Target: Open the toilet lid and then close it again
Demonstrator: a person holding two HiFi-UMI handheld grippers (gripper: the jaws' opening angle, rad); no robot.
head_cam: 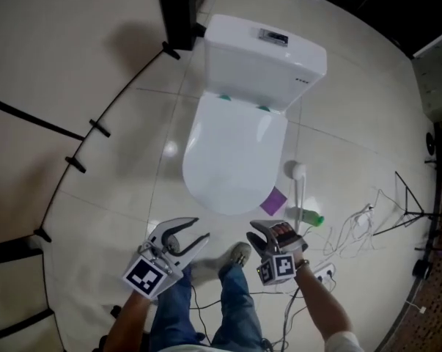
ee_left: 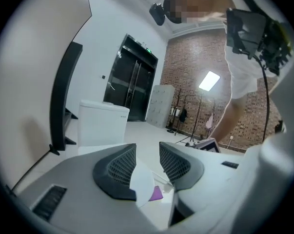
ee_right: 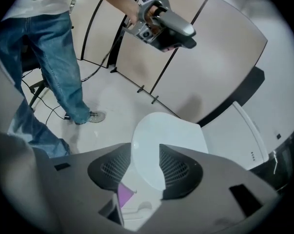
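Toilet lid [head_cam: 231, 152] lies flat down on the bowl. Left tongs [head_cam: 195, 233] are spread and empty, just short of the lid's front edge. Right tongs [head_cam: 261, 233] are spread too, nothing pinched, off the lid's front right corner. Looks like the reach-in to open. Next it needs a jaw hooked under the lid's front lip, then a lift backward.

One toilet [head_cam: 235, 149] far off, one purple sheet [head_cam: 273, 200] at its right. Two grippers near: left gripper [head_cam: 193, 233], right gripper [head_cam: 259, 235].
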